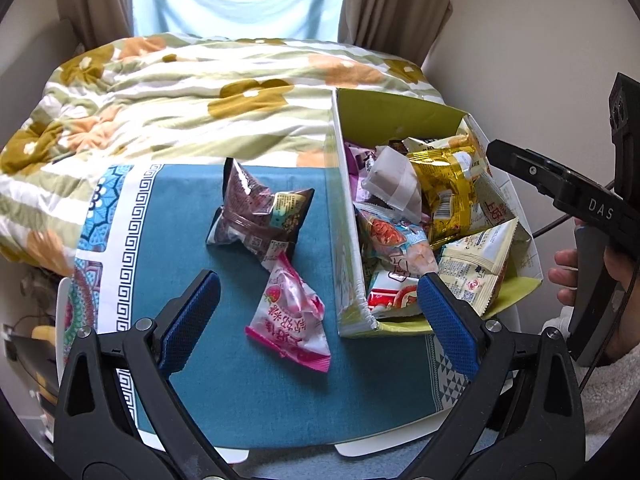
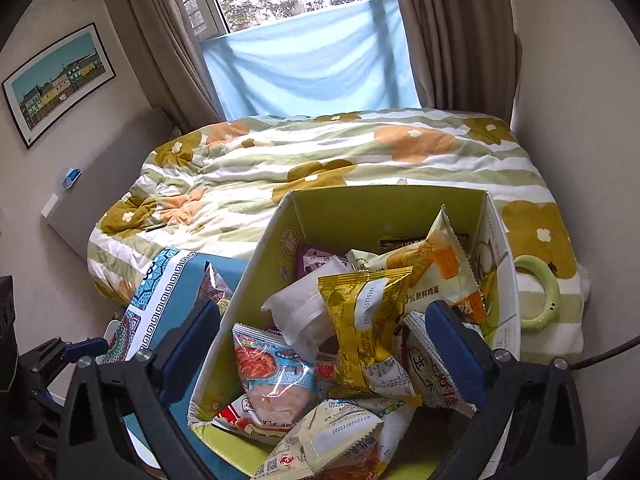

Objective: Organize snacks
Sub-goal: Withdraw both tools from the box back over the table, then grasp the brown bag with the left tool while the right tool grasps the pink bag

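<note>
On the teal cloth [image 1: 240, 380] lie a brown snack packet [image 1: 260, 212] and, nearer to me, a pink strawberry packet [image 1: 288, 312]. My left gripper [image 1: 318, 282] hangs open above them, the pink packet between its blue pads [image 1: 192, 320] but untouched. To the right stands an open cardboard box [image 1: 344, 216] filled with several packets, a gold one [image 1: 448, 184] on top. My right gripper [image 2: 324, 308] is open wide over the box [image 2: 256, 264]. The gold packet [image 2: 368, 320] lies loose in the box below and between its fingers. Neither gripper holds anything.
A bed with a floral quilt [image 1: 180, 92] lies just behind the cloth and box. A green ring [image 2: 540, 300] rests on the quilt right of the box. A hand [image 1: 568, 276] grips the right tool's handle. Curtains [image 2: 452, 32], a window and a framed picture [image 2: 56, 80] stand beyond.
</note>
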Tool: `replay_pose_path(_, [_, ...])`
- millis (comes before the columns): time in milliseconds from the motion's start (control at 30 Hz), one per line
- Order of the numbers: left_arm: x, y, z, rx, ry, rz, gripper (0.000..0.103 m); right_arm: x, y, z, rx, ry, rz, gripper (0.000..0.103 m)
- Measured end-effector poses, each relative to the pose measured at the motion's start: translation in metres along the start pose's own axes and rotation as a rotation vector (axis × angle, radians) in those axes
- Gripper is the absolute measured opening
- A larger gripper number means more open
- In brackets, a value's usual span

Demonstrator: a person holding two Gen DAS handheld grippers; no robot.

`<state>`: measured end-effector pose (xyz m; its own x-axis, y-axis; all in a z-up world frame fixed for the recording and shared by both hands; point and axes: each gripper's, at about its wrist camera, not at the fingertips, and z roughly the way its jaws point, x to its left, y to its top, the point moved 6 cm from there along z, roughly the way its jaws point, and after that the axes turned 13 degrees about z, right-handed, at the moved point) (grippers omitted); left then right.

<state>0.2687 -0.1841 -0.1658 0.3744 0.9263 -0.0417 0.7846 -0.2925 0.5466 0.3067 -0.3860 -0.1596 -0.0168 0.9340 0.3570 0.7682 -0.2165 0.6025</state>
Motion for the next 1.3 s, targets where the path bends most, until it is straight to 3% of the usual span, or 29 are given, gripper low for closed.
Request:
replay_pose_path(200, [0.015,-0.005,-0.022,-0.036,0.041,-0.017,0.098,0.019,-0.003,-0.015,-0.022,0.012,-0.078,0.102])
replay_pose_path(533, [0.064,-0.01,-0.043,-0.074,0.029,-0.004,0.098,0.066,-0.022,-0.045,-0.072,0.003,-0.091,0.102])
replay_pose_path(700, [0.096,-0.004,-0.043,-0.067,-0.031,0.035,0.098,0.091,-0.031,-0.047,-0.1,-0.048,-0.033,0.102])
replay_pose_path(967, [0.137,0.009,-0.021,-0.016,-0.144,0.126,0.098,0.12,-0.062,-0.019,-0.064,-0.145,0.1,0.102])
replay_pose_path(1300, [0.149,0.032,0.028,0.051,-0.326,0.265,0.098,0.143,-0.108,0.009,-0.049,-0.288,0.252,0.102])
